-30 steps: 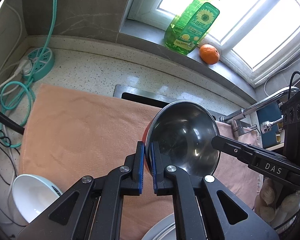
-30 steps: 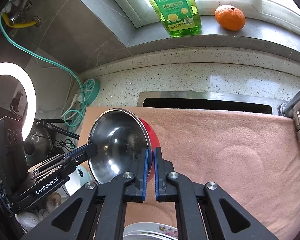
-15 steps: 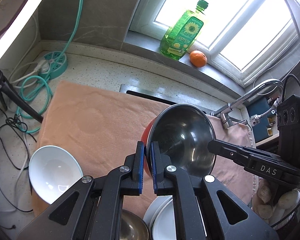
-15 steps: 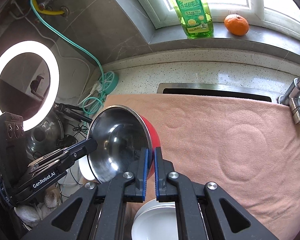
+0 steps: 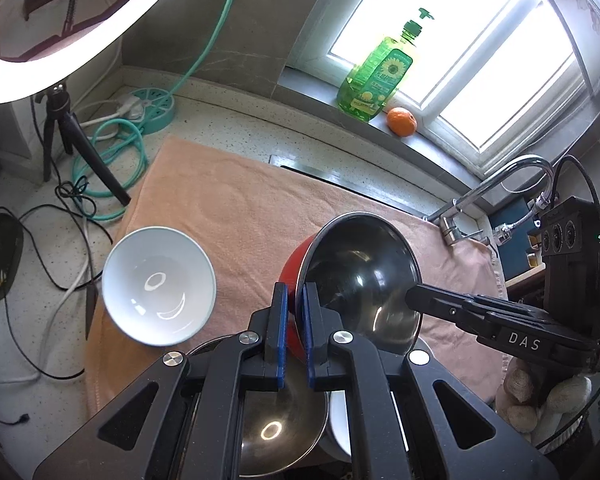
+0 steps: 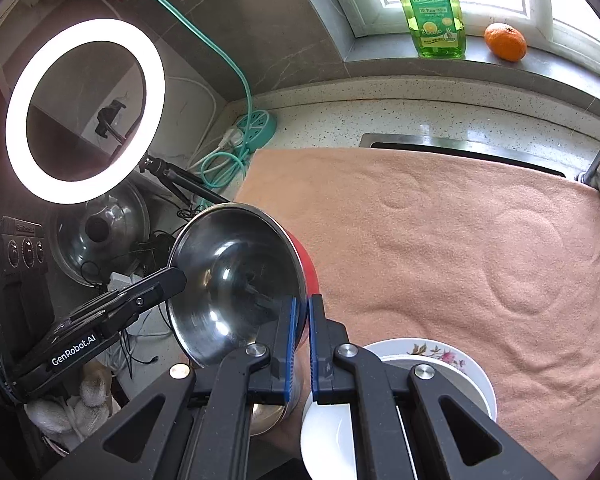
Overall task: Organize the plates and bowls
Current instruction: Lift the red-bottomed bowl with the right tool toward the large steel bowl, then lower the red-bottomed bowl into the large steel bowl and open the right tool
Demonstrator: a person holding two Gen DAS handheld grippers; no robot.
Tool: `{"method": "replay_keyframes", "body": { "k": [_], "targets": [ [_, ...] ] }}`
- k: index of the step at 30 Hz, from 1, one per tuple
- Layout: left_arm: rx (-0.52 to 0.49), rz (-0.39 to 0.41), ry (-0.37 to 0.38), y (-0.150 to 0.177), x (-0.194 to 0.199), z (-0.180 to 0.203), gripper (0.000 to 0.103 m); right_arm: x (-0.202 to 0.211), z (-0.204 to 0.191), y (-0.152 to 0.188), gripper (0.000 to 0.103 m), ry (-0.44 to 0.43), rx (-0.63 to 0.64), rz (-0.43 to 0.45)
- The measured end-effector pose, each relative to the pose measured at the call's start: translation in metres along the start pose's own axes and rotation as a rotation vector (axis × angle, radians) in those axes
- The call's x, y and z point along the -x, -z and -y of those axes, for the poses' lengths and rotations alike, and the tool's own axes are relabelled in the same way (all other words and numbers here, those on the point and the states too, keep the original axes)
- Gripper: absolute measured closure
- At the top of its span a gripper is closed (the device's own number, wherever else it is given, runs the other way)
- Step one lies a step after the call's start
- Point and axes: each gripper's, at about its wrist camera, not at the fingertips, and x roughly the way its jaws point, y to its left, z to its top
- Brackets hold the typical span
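A steel bowl with a red outside [image 5: 360,276] [image 6: 236,276] hangs tilted above the orange towel [image 5: 240,216]. My left gripper [image 5: 294,332] is shut on its near rim. My right gripper [image 6: 300,344] is shut on the opposite rim and shows in the left wrist view [image 5: 476,316]. A white bowl [image 5: 158,286] sits on the towel to the left. Below the held bowl lie a second steel bowl [image 5: 276,432] and stacked white plates [image 6: 412,380], one with a flower print.
A faucet [image 5: 492,188] stands at the towel's right end. A green soap bottle [image 5: 376,76] and an orange [image 5: 401,121] rest on the windowsill. A ring light [image 6: 84,108] on a tripod, cables and a teal power strip [image 5: 152,108] crowd the left counter.
Both grippers have risen and pulled back with the steel bowl held between them. The white bowl, second steel bowl and plates have come into view below.
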Motion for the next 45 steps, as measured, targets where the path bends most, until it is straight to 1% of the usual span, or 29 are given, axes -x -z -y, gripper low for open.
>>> {"method": "replay_keyframes", "body": {
  "k": [5,12,19,23,34,39,45],
  "targets": [
    [0.029,-0.007,0.000,0.018,0.009,-0.015,0.097,-0.009,-0.015,0.017,0.097,0.002,0.031,-0.025],
    [0.058,-0.011,-0.024,0.042,0.014,-0.032,0.097,-0.026,-0.034,0.038,0.097,0.025,0.078,-0.055],
    [0.115,-0.051,-0.026,0.068,0.006,-0.051,0.097,-0.046,-0.045,0.058,0.097,0.067,0.122,-0.089],
    [0.126,-0.078,-0.031,0.080,0.000,-0.057,0.097,-0.056,-0.048,0.066,0.097,0.092,0.140,-0.105],
    [0.106,-0.121,-0.073,0.093,-0.011,-0.063,0.097,-0.078,-0.049,0.076,0.097,0.125,0.162,-0.157],
    [0.088,-0.143,-0.102,0.094,-0.017,-0.063,0.097,-0.085,-0.052,0.077,0.097,0.143,0.182,-0.167],
    [0.081,-0.157,-0.110,0.095,-0.023,-0.063,0.097,-0.089,-0.053,0.077,0.097,0.163,0.202,-0.171]
  ]
}}
